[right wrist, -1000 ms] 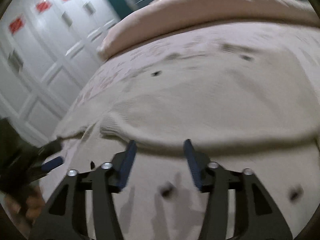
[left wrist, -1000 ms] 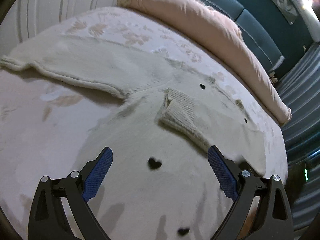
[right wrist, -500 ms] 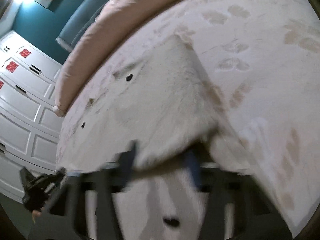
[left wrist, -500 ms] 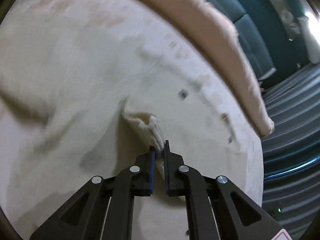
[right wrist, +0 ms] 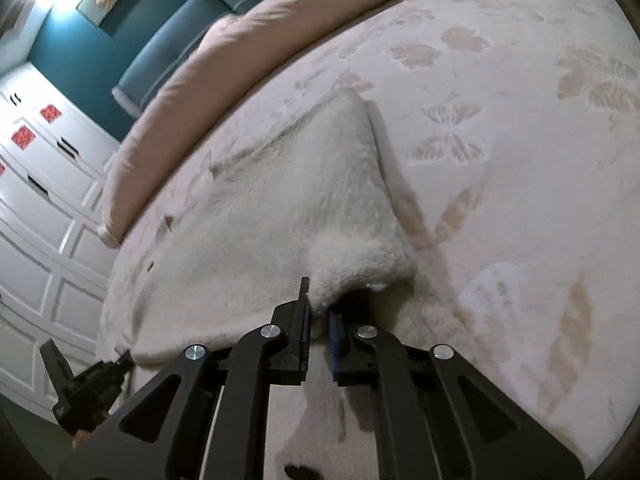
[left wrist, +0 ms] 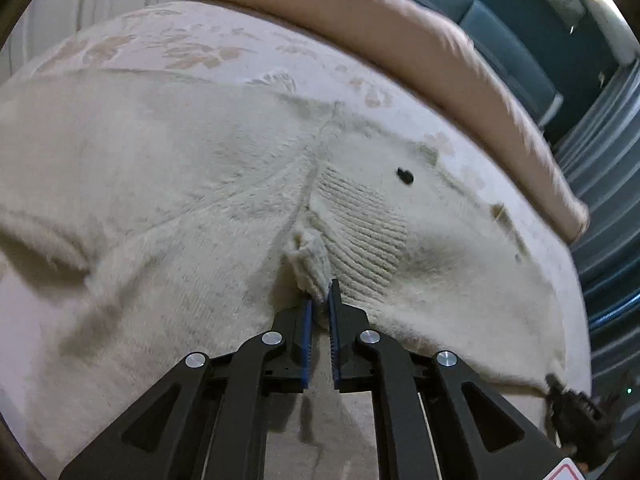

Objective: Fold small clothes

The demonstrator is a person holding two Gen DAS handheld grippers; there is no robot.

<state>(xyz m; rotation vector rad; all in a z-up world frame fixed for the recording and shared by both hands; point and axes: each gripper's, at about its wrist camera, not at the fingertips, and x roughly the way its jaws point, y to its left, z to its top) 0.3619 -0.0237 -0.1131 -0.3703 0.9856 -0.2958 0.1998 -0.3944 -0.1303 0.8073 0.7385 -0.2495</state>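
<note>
Your left gripper has its fingers pressed together on a bunched piece of the cream sweater, right beside the ribbed cuff that lies folded across the sweater's body. The sweater is spread over the bed, on the pale cover with its faint butterfly and leaf pattern, and one sleeve runs off toward the left of the left wrist view. A small dark heart mark shows on the knit just past the cuff. Your right gripper is clamped on a fuzzy edge of the same sweater, the fabric pulled up into a small hump at the fingers while the rest lies flat on the bed. A long pink bolster lies along the far side of the bed, with a teal headboard behind it and white panelled wardrobe doors to the left in the right wrist view. Each gripper shows small and dark at the bottom corner of the other's view.
</note>
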